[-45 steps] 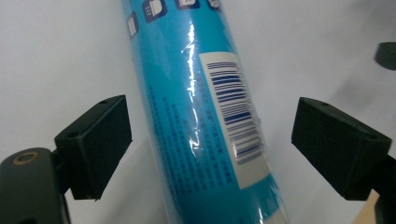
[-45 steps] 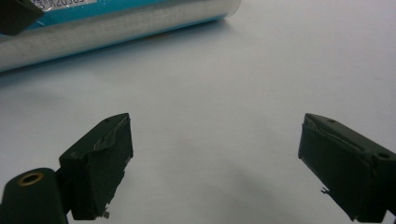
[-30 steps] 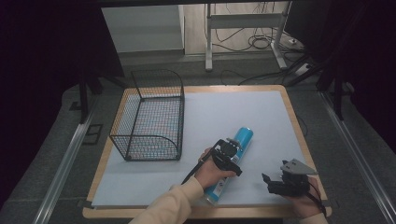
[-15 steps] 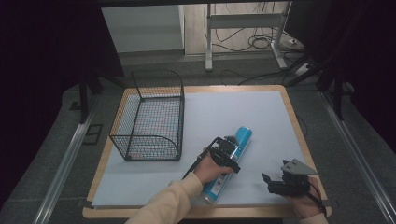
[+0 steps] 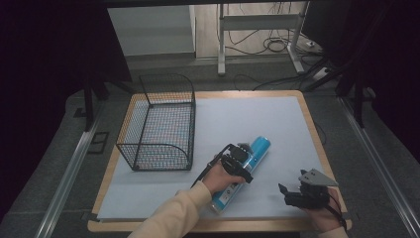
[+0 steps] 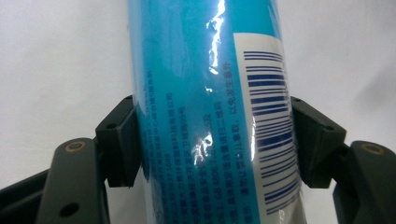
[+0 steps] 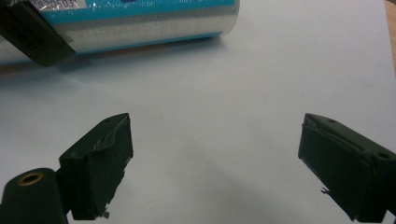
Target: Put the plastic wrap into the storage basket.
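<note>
The blue tube (image 6: 210,112) lies on the white sheet (image 5: 237,119) between the left gripper (image 5: 241,161)'s pads, which have just been closing and now press its sides (barcode facing up). A wire basket (image 5: 161,126) stands well to its left. The right gripper (image 7: 215,163) rests near the table's front edge, its jaws wide apart and holding nothing.

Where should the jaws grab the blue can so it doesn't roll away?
Probably around the round middle of the blue can, coming down from above with one jaw on each long side. It lies on its side on the white sheet, so the ends are harder to reach. The left gripper sits just so: its jaws have just been closing and now press both sides, by the barcode.
</note>
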Demonstrator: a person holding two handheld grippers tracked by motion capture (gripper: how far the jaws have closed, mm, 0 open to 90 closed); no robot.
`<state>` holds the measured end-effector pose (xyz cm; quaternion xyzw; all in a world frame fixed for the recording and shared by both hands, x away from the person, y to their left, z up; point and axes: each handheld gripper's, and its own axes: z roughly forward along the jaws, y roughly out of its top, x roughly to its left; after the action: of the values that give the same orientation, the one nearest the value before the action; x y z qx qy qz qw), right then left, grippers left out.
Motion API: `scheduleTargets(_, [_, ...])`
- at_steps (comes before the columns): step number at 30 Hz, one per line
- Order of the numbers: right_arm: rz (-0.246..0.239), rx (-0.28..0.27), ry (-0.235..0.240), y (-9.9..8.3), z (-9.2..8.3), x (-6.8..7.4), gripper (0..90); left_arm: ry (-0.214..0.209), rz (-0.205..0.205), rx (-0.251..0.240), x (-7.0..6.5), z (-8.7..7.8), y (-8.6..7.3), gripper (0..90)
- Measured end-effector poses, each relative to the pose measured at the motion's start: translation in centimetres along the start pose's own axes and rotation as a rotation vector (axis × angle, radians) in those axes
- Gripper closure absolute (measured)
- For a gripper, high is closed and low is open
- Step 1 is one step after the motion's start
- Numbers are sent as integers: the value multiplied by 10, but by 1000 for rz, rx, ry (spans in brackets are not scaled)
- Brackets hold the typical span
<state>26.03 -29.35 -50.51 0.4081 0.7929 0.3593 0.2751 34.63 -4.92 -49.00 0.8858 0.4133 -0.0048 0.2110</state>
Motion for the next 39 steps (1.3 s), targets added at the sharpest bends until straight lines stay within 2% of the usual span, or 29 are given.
scheduleTargets(13, [5, -3, -16, 0, 0, -2, 104, -14, 10, -31, 6, -11, -2, 303])
scheduleTargets(24, [7, -4, -20, -1, -1, -2, 104, -17, 21, -81, 12, -32, 0, 306])
scheduleTargets(39, [13, -8, -20, 0, -1, -2, 106, -19, -13, -162, 32, -66, -1, 309])
